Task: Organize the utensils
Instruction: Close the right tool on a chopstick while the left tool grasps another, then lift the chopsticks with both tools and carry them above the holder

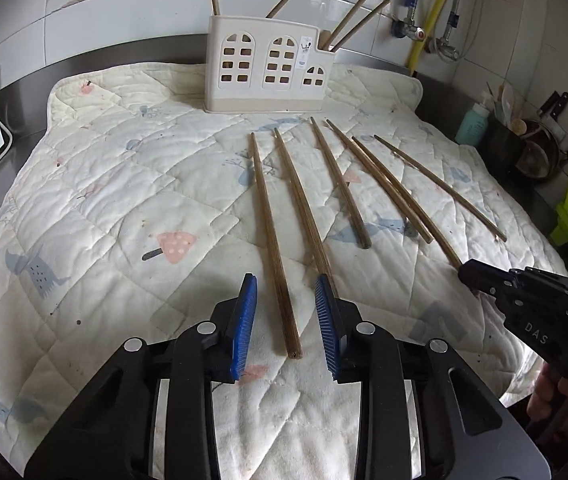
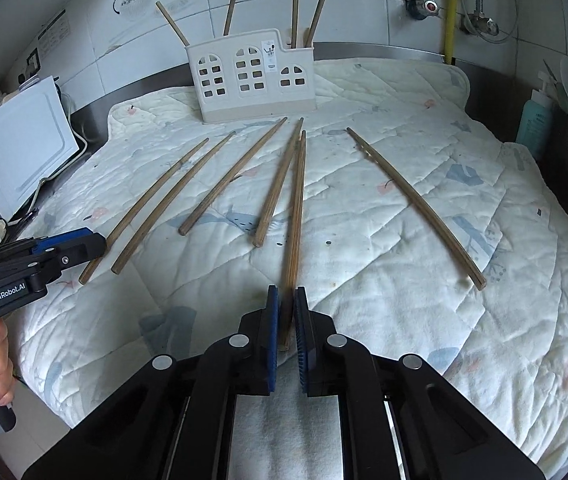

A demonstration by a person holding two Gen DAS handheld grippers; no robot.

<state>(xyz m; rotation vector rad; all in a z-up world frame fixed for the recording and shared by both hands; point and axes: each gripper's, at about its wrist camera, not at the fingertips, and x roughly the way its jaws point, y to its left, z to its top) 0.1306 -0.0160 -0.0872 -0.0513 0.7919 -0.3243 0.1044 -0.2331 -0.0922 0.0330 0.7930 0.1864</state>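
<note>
six chopsticks (image 2: 219, 184) lengthwise toward holder (image 2: 249, 76); right gripper (image 2: 286, 320) clamping one, left gripper (image 1: 286, 320) loosely straddling another

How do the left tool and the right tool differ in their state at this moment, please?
The left tool stands open, its blue pads either side of a chopstick without pressing it; the right tool is shut on a chopstick. The left tool's chopstick lies flat on the quilt; the right tool's looks slightly blurred. Both point toward the white holder.

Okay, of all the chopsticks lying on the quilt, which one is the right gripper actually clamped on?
The fifth chopstick counting from the left in the right wrist view. Its near end sits pinched between the right gripper jaws, while the others lie free on the quilt.
</note>
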